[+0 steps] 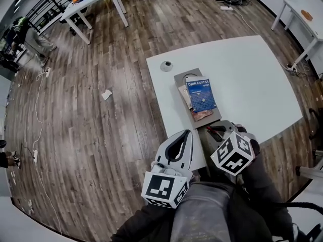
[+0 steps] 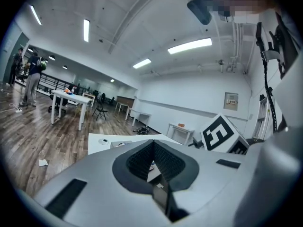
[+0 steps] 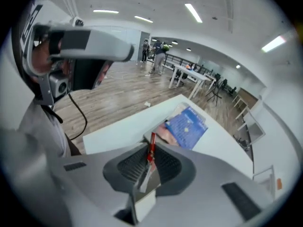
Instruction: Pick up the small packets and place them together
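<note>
**Packet in right gripper; stack waiting on tray**

Item 1, packet [image 3: 152, 140]: thin, flat, red along one edge. It stands edge-on between the jaws of the right gripper [image 3: 149, 151], which are closed down narrowly onto it, both pads pressing its faces. It is held clear of the table [image 1: 242, 69], on the person's side of the stack and near the table's near edge.

Item 2, stack: a blue packet [image 1: 201, 95] lies on top, with at least two others, pinkish and brown [image 1: 203, 116], partly showing beneath it. All rest on a grey tray [image 1: 181, 77] near the table's left edge. From the right gripper view the stack lies straight ahead of the jaws and below them.

Item 3, left gripper [image 1: 189, 132]: the tips meet and nothing shows between the pads. It hangs beside the right gripper at the near table edge and has no part in the carry.

Item 4, round disc [image 1: 166, 65]: small, at the table's far left corner, apart from the tray.

Status: gathering looks well along. Several packets already sit together and one is in hand but not yet placed. No other loose packet shows on the table, so this is probably the last. Remaining work is to bring it over the stack and release it there.
</note>
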The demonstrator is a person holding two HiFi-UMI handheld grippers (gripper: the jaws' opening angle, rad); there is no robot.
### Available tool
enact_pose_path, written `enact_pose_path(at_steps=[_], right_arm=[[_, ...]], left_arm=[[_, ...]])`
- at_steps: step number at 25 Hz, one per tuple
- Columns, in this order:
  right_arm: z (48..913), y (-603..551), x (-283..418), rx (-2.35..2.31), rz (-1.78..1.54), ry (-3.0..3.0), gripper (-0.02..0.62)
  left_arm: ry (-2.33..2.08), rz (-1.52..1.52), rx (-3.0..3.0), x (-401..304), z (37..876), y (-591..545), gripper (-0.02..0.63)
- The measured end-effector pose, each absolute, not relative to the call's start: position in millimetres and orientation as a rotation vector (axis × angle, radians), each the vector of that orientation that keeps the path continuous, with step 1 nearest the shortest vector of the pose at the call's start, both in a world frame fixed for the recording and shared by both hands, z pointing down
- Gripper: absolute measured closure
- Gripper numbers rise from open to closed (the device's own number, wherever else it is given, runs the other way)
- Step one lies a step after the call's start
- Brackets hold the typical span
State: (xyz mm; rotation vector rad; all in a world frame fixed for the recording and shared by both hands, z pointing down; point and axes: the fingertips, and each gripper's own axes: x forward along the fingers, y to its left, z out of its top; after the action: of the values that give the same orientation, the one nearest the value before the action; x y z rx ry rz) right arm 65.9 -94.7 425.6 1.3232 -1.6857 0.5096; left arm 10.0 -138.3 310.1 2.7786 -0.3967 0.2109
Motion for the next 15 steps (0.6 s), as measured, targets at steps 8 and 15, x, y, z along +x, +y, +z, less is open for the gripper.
enact_pose_path(at_steps=[8, 15], right_arm=[[397, -171, 119, 1.377, 0.355, -1.689, 0.548], [421, -196, 124, 1.304, 0.368, -1.738, 0.546]], left_arm=[[-0.549, 0.259, 2.723, 3, 321, -172, 0.603], [-0.62, 0.314, 2.666, 5, 338, -187, 0.603]])
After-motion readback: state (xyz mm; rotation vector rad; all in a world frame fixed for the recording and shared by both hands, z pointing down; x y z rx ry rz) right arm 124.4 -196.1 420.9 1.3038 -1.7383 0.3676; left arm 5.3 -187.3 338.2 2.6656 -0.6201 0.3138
